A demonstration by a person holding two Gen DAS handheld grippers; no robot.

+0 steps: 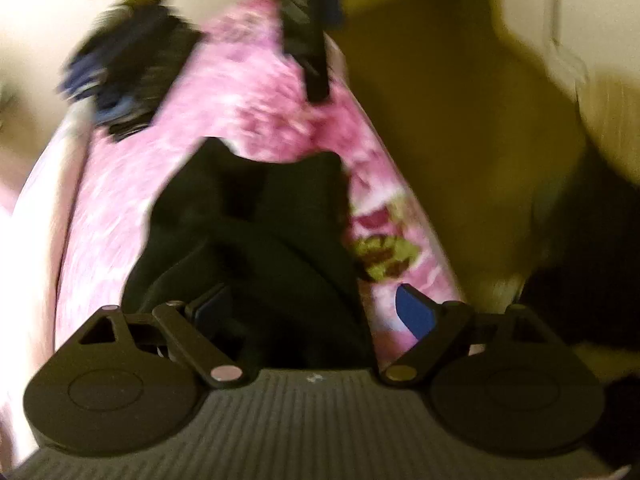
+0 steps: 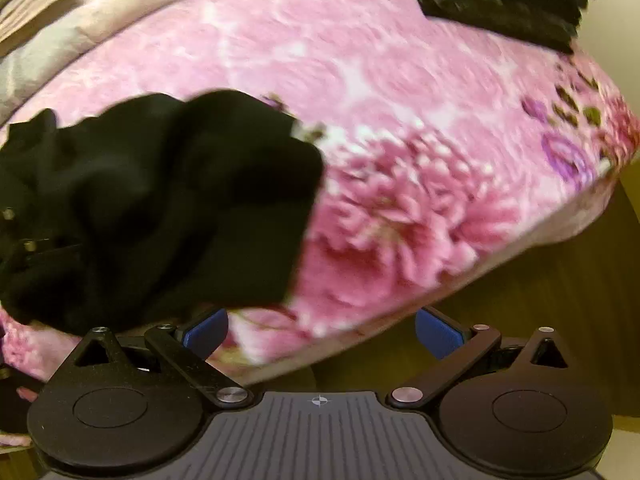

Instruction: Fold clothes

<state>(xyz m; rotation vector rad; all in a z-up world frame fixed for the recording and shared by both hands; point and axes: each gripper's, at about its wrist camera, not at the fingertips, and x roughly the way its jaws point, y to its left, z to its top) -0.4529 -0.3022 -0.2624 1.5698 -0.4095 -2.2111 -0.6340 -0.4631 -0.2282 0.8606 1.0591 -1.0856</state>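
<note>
We saw the black garment (image 1: 248,240) crumpled on the pink floral bed (image 1: 248,92), near its edge, its long axis running away from that edge. Our left tongs (image 1: 316,312) hung released over it, pads not pressing. Our right tongs (image 2: 320,330) gaped empty just beside the garment (image 2: 160,200). A dark pile (image 2: 500,0) lay well apart, farther up the bed (image 2: 360,72).

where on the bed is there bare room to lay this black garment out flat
The widest free patch is the middle of the pink floral blanket, bordered by the crumpled black garment, the dark pile of clothes at the far corner and the beige bedding. It is crowded around the garment and that far corner.
</note>
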